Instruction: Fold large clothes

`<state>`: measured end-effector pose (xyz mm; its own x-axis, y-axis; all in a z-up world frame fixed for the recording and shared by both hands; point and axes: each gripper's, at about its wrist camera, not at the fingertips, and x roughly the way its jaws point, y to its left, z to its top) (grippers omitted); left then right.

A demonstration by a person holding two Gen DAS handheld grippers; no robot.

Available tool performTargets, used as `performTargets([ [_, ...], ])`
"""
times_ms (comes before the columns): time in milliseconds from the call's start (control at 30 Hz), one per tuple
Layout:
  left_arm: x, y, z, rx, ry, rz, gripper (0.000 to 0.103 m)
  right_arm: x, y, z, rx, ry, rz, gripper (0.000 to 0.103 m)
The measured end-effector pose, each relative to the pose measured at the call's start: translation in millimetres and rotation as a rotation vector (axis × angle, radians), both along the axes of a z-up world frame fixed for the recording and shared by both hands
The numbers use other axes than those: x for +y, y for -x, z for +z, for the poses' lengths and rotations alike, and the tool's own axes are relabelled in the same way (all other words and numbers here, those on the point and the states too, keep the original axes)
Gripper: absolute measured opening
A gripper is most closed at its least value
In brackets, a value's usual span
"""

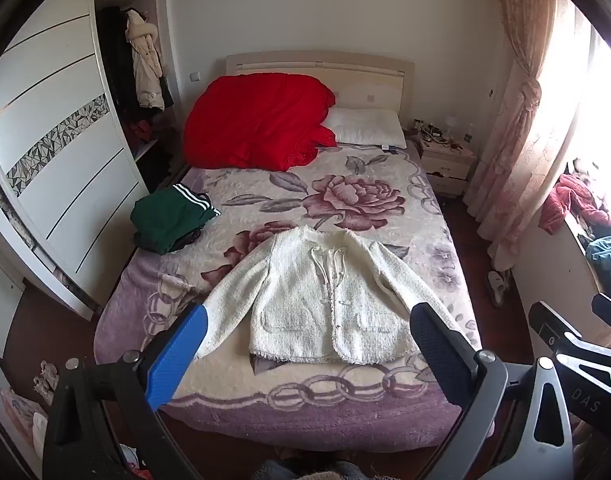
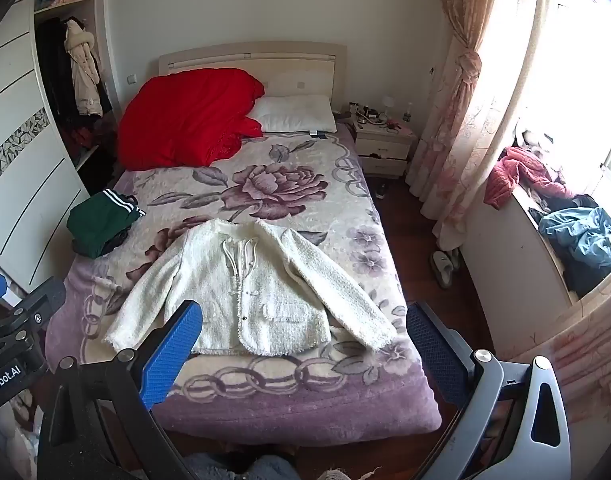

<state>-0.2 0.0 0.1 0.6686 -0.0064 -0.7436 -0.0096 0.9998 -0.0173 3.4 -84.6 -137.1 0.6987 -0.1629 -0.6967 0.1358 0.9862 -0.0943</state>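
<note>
A white fuzzy jacket (image 1: pixel 321 300) (image 2: pixel 249 296) lies spread flat, front up, on the near half of the bed, both sleeves angled out and down. My left gripper (image 1: pixel 309 320) hovers above the foot of the bed, jaws wide open, nothing between them. My right gripper (image 2: pixel 305 316) hangs the same way, open and empty, a little further right. Neither touches the jacket. The right gripper's frame (image 1: pixel 577 340) shows at the left wrist view's right edge.
The bed (image 1: pixel 345 408) carries a floral blanket, a red duvet (image 1: pixel 257 120), a white pillow (image 1: pixel 365 126) and a folded green garment (image 1: pixel 169 216) at its left edge. A wardrobe (image 1: pixel 57 160) stands left, a nightstand (image 2: pixel 385 144) and curtain right, slippers (image 2: pixel 443 268) on the floor.
</note>
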Motion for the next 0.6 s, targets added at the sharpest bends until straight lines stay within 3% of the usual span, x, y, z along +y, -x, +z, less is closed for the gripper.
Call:
performTargets([
  [600,7.0,8.2,9.4,-0.013,-0.002,0.013,0.103,3.8,18.4,15.2,-0.04,0.0,0.017,0.103],
])
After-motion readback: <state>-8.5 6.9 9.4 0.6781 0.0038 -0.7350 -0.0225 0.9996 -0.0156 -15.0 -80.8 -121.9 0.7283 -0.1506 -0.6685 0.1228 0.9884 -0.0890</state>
